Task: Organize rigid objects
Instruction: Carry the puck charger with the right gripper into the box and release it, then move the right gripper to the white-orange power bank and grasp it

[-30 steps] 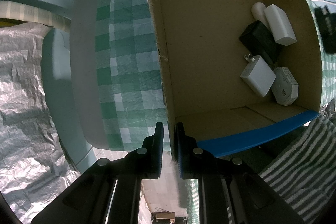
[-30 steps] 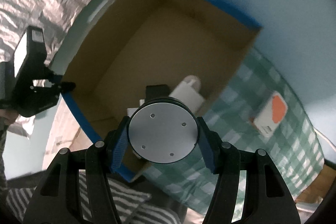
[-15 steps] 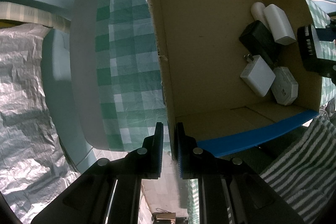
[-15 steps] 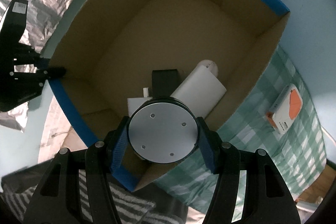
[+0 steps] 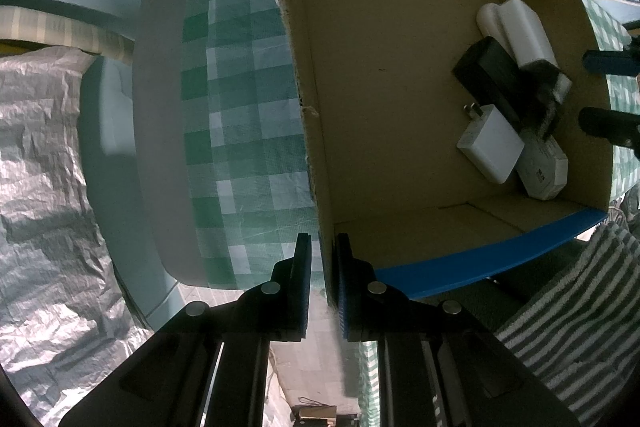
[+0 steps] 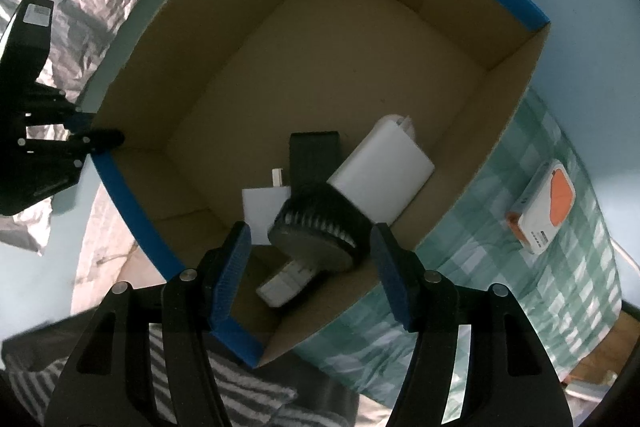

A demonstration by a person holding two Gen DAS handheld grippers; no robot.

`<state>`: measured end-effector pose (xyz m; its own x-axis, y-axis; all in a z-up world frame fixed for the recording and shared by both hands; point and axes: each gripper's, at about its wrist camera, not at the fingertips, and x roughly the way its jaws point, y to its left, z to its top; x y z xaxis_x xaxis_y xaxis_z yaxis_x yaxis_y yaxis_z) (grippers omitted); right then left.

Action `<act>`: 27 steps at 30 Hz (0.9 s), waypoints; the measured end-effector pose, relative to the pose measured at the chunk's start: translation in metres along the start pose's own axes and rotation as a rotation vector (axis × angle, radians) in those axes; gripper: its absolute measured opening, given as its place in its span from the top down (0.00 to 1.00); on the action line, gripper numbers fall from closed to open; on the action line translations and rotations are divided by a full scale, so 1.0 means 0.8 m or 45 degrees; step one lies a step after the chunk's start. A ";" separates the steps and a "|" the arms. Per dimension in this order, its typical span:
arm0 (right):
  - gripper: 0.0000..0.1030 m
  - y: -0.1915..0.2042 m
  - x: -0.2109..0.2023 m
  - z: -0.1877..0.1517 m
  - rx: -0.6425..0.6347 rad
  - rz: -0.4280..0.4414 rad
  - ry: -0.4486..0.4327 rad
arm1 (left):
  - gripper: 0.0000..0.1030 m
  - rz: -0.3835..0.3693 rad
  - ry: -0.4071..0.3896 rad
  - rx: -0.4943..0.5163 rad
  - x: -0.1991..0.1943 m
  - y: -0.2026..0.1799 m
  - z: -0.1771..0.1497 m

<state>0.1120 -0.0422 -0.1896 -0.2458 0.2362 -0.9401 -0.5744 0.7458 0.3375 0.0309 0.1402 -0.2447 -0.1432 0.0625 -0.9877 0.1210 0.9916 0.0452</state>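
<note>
Cardboard box (image 6: 496,115): brown w/ blue rim, sits on the green check cloth (image 5: 240,99); you're working over its near corner.
Left gripper (image 5: 322,269): jaws nearly together, pinching the box's side wall at the corner. Keep that grip light, thin cardboard buckles.
Right gripper (image 6: 310,269): jaws wide apart, nothing between the pads; it hangs over the box corner.
Round disc (image 6: 316,231): dark, ribbed edge, grey flat face, tilted, inside the box below your right jaws. Looks blurred, so can't tell if it's at rest or on what it leans.
Already in box: white block (image 6: 382,173), black adapter (image 6: 314,155), white plug charger (image 5: 490,143), flat white unit (image 5: 544,171), all bunched in one corner.
Handling, disc: prob. stiff, fairly heavy for its size, smooth face slippery. If you re-seat it, take it across the ribbed rim, not the face.
Still out: orange-white box (image 6: 546,203) on the cloth, beside the cardboard box. Looks rigid, light; grip across its short sides.
Risk: disc knocking the chargers; plug prongs bend.
</note>
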 end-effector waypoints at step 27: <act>0.35 -0.148 -0.093 -0.017 0.293 0.006 -0.185 | 0.88 -0.007 0.013 0.000 0.000 0.000 0.001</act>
<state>0.1878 -0.1562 -0.1586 -0.1238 0.3143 -0.9412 -0.3772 0.8624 0.3376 0.0313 0.1403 -0.2447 -0.1536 0.0582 -0.9864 0.1203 0.9919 0.0398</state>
